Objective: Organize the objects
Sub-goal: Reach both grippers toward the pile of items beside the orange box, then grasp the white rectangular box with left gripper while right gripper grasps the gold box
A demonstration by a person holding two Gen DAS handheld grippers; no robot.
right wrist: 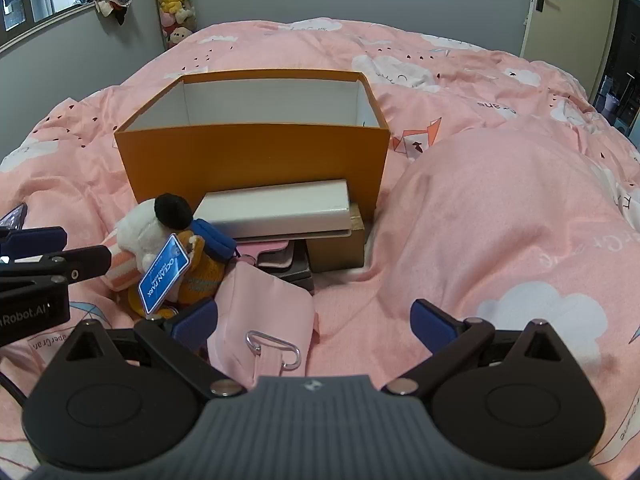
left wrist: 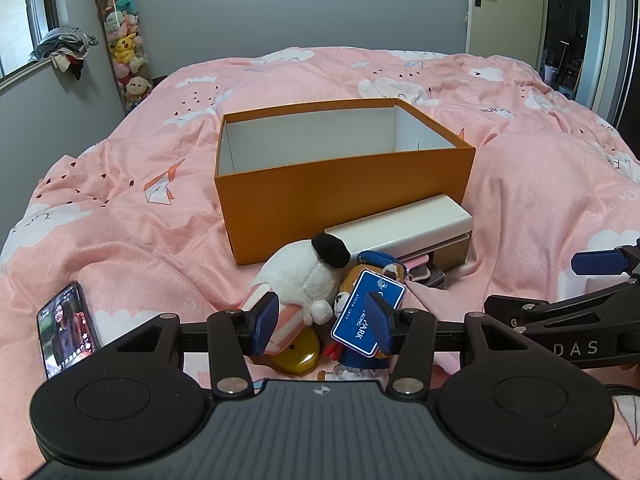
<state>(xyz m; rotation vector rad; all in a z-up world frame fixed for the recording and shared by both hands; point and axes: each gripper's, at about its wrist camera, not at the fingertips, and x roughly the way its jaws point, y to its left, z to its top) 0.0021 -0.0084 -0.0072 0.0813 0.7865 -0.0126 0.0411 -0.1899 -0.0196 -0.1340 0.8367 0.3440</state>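
Two hand-held grippers, both angled down toward a pink bedspread (right wrist: 500,208).

1. Left gripper (left wrist: 324,320): tilted downward over the near pile of toys. Fingers (left wrist: 266,316) set moderately apart, not pressing on anything that can be made out. Between and just beyond them lie a white plush toy (left wrist: 300,276) with a black ear and striped pink-and-white limb, and an orange plush toy (left wrist: 348,288) carrying a blue card tag (left wrist: 366,314). The tag overlaps the right finger in view; whether it touches cannot be told. A yellow round object (left wrist: 298,354) sits below the left finger, partly hidden.

2. Right gripper (right wrist: 314,320): tilted downward, to the right of the left one. Fingers (right wrist: 430,318) spread wide, holding nothing. A pink pouch (right wrist: 264,312) with a metal clip (right wrist: 276,346) lies between them, closer to the left finger, apart from the right finger.

3. Orange box (left wrist: 344,184): open, white inside, nothing seen in it; stands beyond the toys, mid-bed.

4. White flat box (left wrist: 404,224): lies against the near wall of the orange box, on top of a brown box (right wrist: 338,250) and dark and pink cases (right wrist: 280,258).

5. Phone (left wrist: 68,328): screen lit, far left on the bedspread, well apart from the pile.
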